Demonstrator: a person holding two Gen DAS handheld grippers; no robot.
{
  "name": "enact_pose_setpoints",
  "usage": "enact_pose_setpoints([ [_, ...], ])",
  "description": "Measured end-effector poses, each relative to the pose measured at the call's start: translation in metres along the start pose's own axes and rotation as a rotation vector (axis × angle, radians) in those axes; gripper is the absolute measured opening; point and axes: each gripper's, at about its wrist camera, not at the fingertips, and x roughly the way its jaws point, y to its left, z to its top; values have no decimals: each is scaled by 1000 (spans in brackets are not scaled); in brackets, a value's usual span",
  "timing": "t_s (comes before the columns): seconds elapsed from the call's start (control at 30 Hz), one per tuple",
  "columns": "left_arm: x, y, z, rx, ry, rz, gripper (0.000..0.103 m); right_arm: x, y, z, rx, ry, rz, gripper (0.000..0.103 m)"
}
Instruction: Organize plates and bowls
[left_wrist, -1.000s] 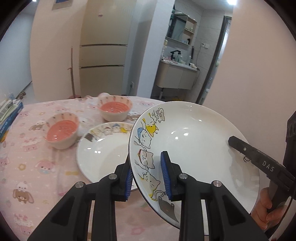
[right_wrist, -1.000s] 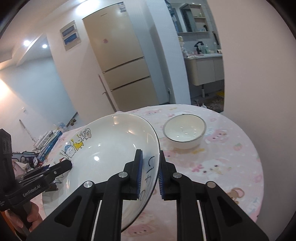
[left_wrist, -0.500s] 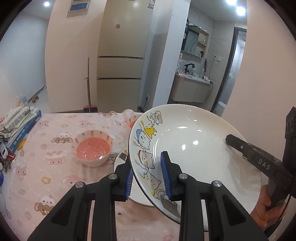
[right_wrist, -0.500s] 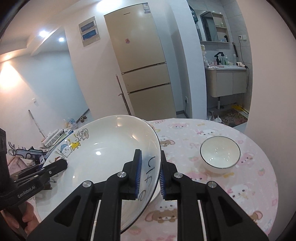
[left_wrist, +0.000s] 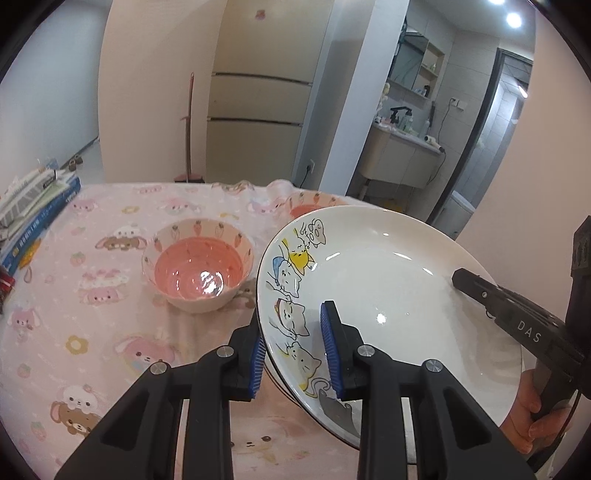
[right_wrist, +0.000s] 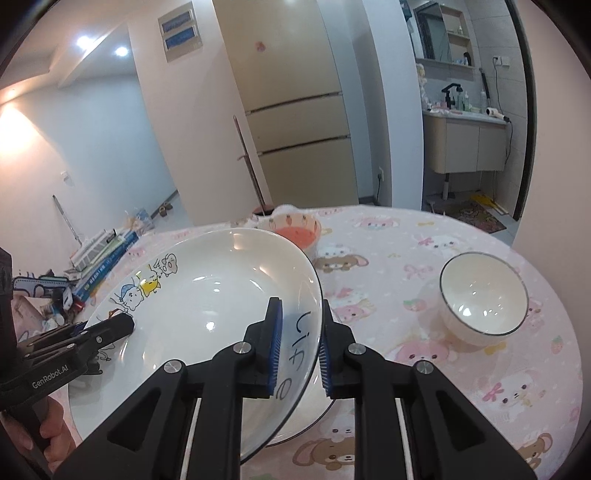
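Both grippers are shut on one white cat-print plate (left_wrist: 384, 291), held tilted above the table. My left gripper (left_wrist: 295, 354) clamps its left rim at the cat drawings. My right gripper (right_wrist: 299, 350) clamps the opposite rim of the plate (right_wrist: 207, 295), by the black lettering. A second white plate (right_wrist: 314, 413) lies on the table under it, mostly hidden. A pink carrot-print bowl (left_wrist: 199, 269) sits left of the plate. A second pink bowl (right_wrist: 299, 230) stands behind the plate. A white bowl (right_wrist: 480, 295) with a dark rim sits at right.
The round table has a pink cartoon cloth (left_wrist: 85, 314). Stacked books (left_wrist: 33, 206) lie at its left edge. A fridge (right_wrist: 295, 110) and a bathroom sink unit (right_wrist: 469, 144) stand beyond the table.
Both grippers have carried the plate lower and toward the table, so the pink bowl looks nearer. The second plate has slid from sight beneath the held one in the left wrist view.
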Motion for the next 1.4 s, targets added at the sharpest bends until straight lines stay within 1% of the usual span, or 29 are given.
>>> enact_pose_setpoints([
  [0.17,23,11,-8,-21,54,-6,30,17,1,-8,-15,48,-24,17],
  [0.5,51,15,-21,-6,131,15,30,43,-5,-23,-17,139,-52,19],
  [0.67,60,16,-25,3,153,32,30,53,-6,-27,-32,172,-62,20],
  [0.9,62,12,-26,30,149,46,30,56,-4,-29,-60,177,-82,22],
  [1.1,61,7,-29,72,144,84,30,57,5,-32,-142,175,-149,24],
  [1.2,58,1,-29,115,132,124,30,58,16,-37,-227,173,-211,23],
  [1.27,56,-3,-30,139,126,154,30,57,23,-40,-269,156,-240,23],
  [1.4,56,-3,-30,134,133,148,30,55,23,-40,-275,148,-240,23],
])
